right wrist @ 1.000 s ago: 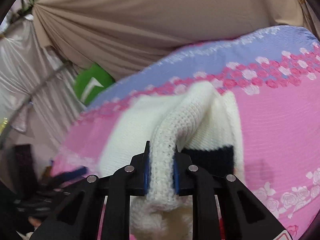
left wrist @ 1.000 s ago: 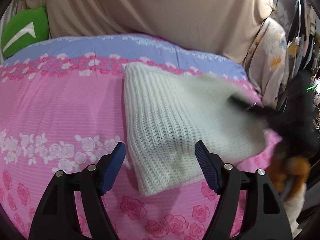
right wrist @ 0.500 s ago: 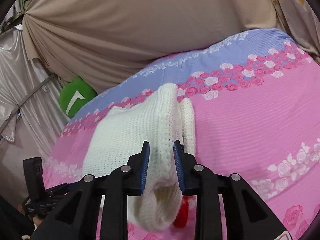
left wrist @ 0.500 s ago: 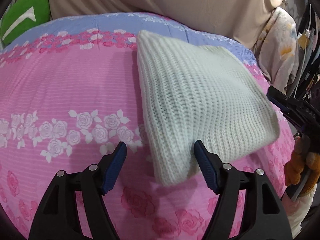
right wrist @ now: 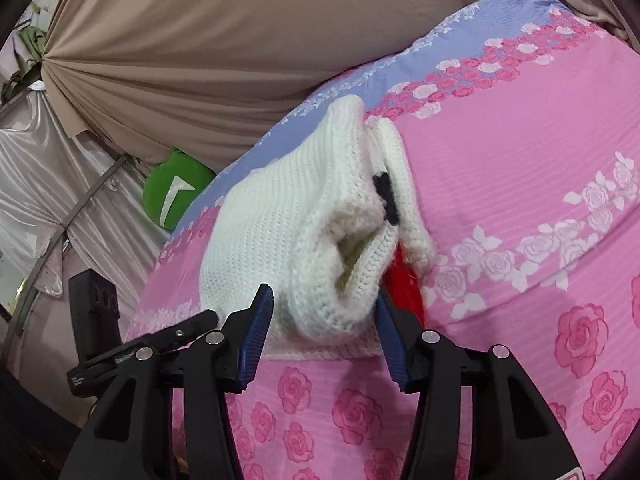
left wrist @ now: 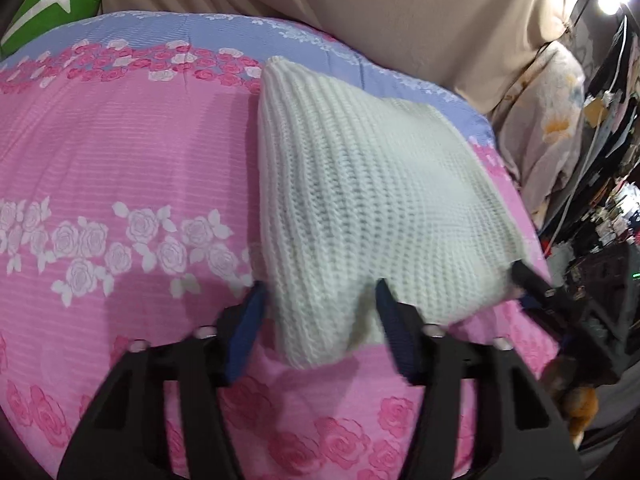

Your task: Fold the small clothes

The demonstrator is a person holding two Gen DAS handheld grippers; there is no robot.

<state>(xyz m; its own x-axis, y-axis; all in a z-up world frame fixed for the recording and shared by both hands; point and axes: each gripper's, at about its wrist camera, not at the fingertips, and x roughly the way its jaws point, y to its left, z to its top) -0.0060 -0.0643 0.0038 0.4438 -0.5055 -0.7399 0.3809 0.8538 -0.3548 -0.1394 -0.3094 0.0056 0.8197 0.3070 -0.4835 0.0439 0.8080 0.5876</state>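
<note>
Knit sweater (left wrist: 360,208) folded on bedspread (left wrist: 120,152); claws seemingly apart

The right gripper (right wrist: 324,332) gapes around the white knit garment's (right wrist: 288,216) rolled edge. A green cushion (right wrist: 174,192) sits at ten o'clock on the pink floral bedspread (right wrist: 520,184).

Open pink floral bedspread (left wrist: 120,168) is left to the left of the folded white knit sweater (left wrist: 360,208), and more bedspread (right wrist: 540,160) to its right in the right wrist view. The far side is closed off by the beige curtain (right wrist: 240,40) and a green cushion (right wrist: 172,192). The right edge is crowded by hanging clothes (left wrist: 552,120).
</note>
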